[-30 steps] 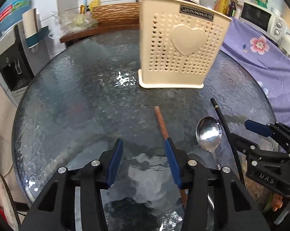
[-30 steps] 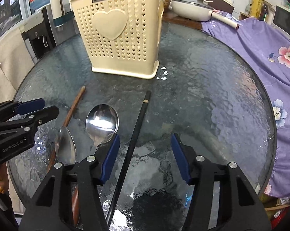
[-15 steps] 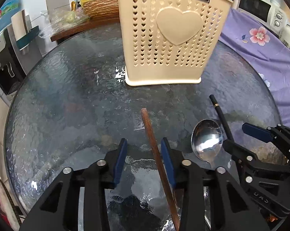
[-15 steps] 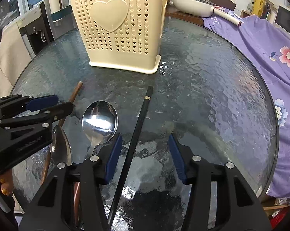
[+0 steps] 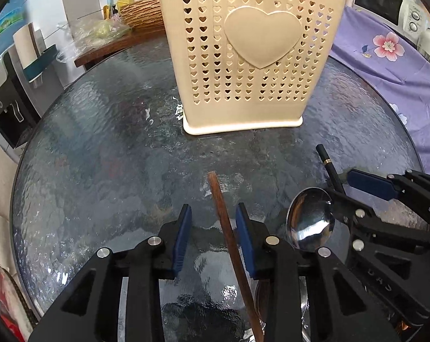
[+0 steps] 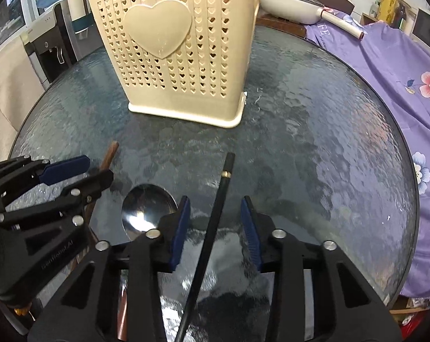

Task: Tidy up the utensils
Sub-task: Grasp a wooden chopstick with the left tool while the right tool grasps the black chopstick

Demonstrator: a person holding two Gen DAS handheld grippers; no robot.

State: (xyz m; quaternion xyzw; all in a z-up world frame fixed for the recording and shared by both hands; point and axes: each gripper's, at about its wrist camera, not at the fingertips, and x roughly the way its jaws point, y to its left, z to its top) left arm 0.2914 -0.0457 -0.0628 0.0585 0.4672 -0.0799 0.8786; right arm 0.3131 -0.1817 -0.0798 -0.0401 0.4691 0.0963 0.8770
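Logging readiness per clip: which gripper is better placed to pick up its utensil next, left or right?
Roughly equal, with a slight edge to the right. The right gripper is open with the black chopstick centred between its pads. The left gripper is open around the brown chopstick, which lies nearer its right pad.

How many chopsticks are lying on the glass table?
2. The brown chopstick lies between the left gripper's open fingers; the black chopstick lies between the right gripper's open fingers. The grippers may hide more.
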